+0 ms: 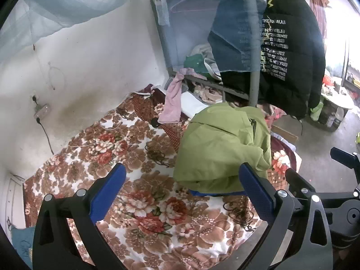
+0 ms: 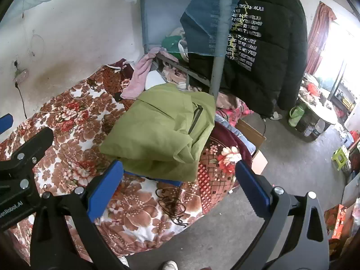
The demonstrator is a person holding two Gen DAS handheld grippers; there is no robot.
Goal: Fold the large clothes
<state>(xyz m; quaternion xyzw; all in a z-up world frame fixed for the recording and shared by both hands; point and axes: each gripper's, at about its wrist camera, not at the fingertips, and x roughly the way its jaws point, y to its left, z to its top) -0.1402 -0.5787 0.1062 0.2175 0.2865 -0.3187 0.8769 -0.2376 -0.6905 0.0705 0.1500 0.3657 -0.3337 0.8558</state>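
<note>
A green jacket (image 1: 220, 144) lies folded in a thick bundle on the floral blanket (image 1: 126, 157) of the bed, with a blue garment edge showing under its near side. In the right wrist view the same green jacket (image 2: 162, 128) shows a dark zip pocket and sits near the bed's right edge on the floral blanket (image 2: 74, 139). My left gripper (image 1: 182, 175) is open, hanging just short of the bundle, nothing between its blue pads. My right gripper (image 2: 180, 173) is open too, its fingers straddling the bundle's near corner without touching.
A black padded coat (image 1: 288, 51) with printed text hangs from the bunk post (image 1: 254, 83). A pink towel (image 1: 173, 103) and piled clothes lie at the bed's head. A cardboard box (image 2: 254, 139) sits beside the bed. Bare concrete floor (image 2: 281, 157) is to the right.
</note>
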